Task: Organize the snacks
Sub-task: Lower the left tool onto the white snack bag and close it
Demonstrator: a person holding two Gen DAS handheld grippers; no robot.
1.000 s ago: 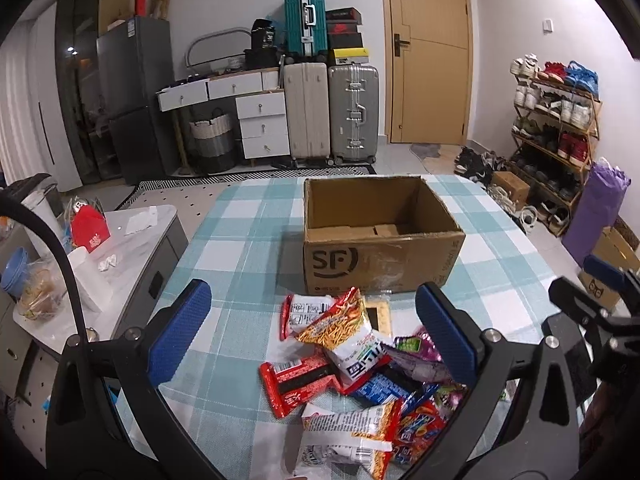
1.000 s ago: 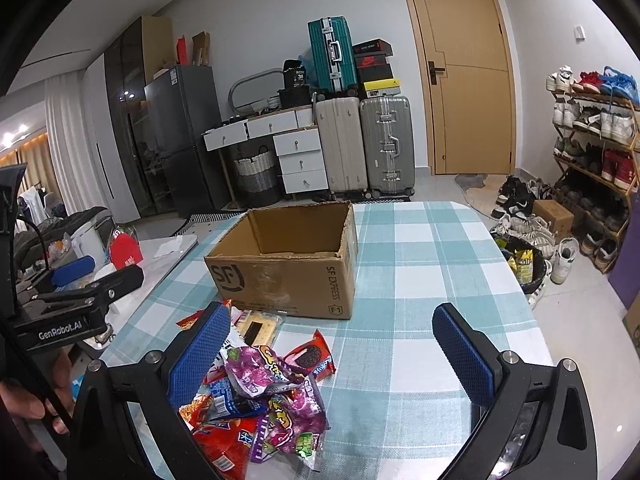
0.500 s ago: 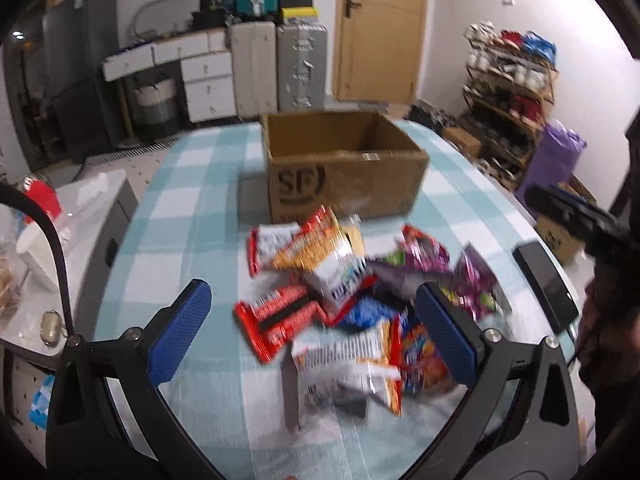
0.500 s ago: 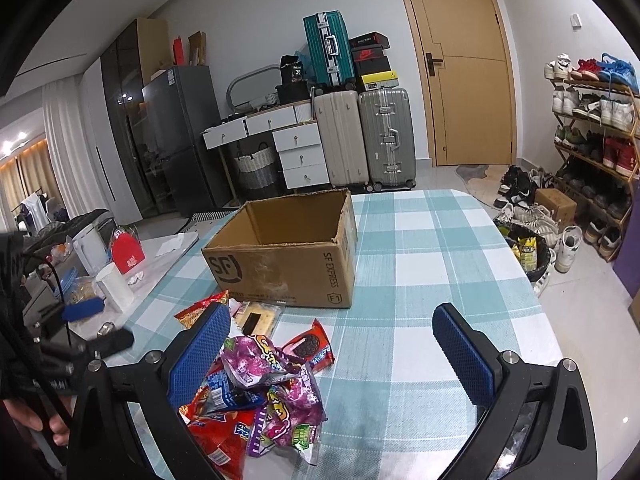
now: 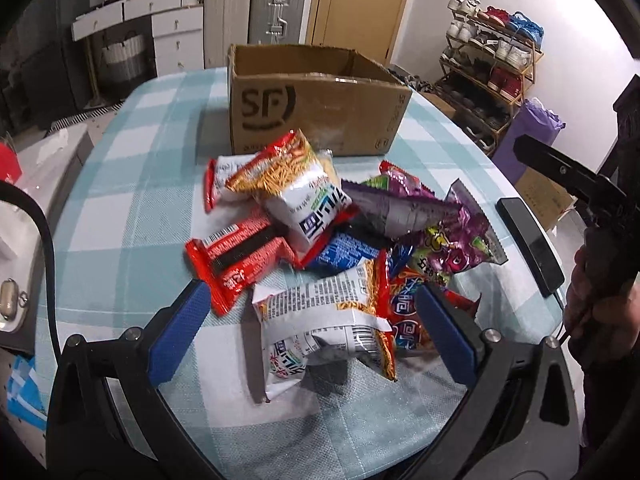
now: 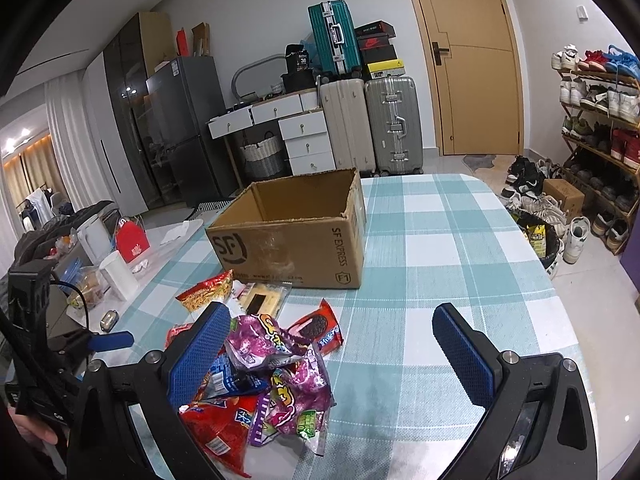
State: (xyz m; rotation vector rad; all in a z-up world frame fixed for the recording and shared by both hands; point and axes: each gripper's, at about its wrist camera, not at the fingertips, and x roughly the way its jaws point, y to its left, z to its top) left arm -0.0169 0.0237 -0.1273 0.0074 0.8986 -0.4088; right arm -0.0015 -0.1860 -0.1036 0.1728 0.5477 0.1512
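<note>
On the checked tablecloth [image 5: 132,184], a heap of snack packets [image 5: 332,248] lies at 6 o'clock of the cardboard box [image 5: 316,100], near but not touching it. Over the last second the left gripper [image 5: 308,332] has tipped down and closed in on the heap; its jaws stand apart, and the white noodle packet [image 5: 324,320] now sits between them, ungripped. The likely reading is a first pick being lined up. The right gripper [image 6: 332,356] has barely shifted and hangs at the heap's 3 o'clock edge, jaws apart and empty.

Count: one box, open-topped, with no snack visible in the part of its interior that shows; two grippers; one dark phone-like slab [image 5: 528,248] at 3 o'clock of the heap. Packets overlap, so the tally is rough: about ten, among them two white noodle packets, two or three purple candy bags [image 6: 280,364], one red bar wrapper [image 5: 236,260].
</note>
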